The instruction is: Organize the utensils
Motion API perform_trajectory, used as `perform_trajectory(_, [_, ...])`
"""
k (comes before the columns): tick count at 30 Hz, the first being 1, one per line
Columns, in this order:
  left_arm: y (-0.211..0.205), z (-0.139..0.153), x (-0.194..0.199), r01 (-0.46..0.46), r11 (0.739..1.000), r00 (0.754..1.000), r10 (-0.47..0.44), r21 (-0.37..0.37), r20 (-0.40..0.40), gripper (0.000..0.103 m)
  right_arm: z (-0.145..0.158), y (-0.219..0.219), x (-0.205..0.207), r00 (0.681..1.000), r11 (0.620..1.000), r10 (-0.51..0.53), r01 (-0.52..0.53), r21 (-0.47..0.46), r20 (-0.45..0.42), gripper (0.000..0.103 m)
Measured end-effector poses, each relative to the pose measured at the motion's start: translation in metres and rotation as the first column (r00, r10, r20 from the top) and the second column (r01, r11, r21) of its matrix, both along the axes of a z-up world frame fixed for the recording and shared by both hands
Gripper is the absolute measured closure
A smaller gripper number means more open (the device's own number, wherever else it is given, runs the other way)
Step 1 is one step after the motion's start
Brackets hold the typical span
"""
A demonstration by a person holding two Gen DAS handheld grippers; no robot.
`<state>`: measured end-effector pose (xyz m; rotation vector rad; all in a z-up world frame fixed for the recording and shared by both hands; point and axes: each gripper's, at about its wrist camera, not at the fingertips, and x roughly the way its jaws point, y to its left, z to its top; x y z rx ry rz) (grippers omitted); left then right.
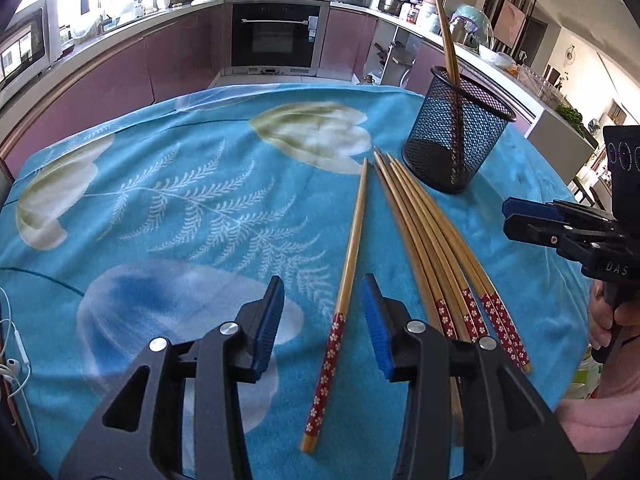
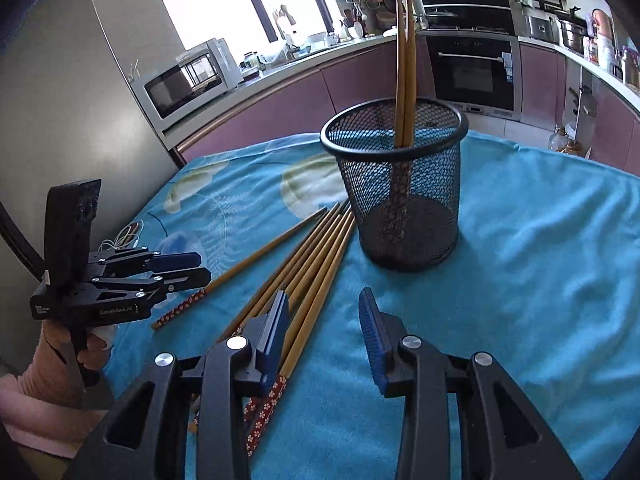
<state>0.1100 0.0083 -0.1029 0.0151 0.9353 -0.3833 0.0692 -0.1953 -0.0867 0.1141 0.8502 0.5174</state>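
A black mesh cup (image 2: 400, 196) stands upright on the blue-clothed bench (image 2: 540, 260), two chopsticks (image 2: 405, 76) standing in it. Loose chopsticks (image 2: 316, 264) lie fanned beside it. The right hand-held gripper (image 2: 324, 332) hovers with jaws apart and empty; the left hand-held gripper (image 2: 192, 266) hangs nearby.

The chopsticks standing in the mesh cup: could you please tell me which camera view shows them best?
The right wrist view: two chopsticks in the cup stand near the centre, side by side, their patterned ends visible through the mesh cup. The left wrist view puts the cup near the right edge, where they overlap and look like one stick.
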Motion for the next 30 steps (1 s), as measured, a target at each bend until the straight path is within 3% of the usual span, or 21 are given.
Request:
perform_trajectory(13, [-0.018, -0.006, -0.010, 0.013, 1.000, 0.999, -0.014, -0.014, -0.046, 0.066, -0.016, 0.013, -0.006, 0.999, 0.999, 0.013, -0.014, -0.048, -0.035, 0.068])
perform_trajectory(23, [-0.028, -0.007, -0.023, 0.075, 0.989, 0.992, -0.087, -0.128, -0.089, 0.066, -0.021, 0.017, -0.006, 0.999, 0.996, 0.012, -0.015, -0.088, -0.034, 0.068])
perform_trajectory(30, [-0.031, -0.008, -0.011, 0.051, 0.997, 0.997, -0.054, -0.049, -0.060, 0.068, -0.023, 0.030, -0.003, 1.000, 0.991, 0.010, -0.014, -0.135, -0.023, 0.068])
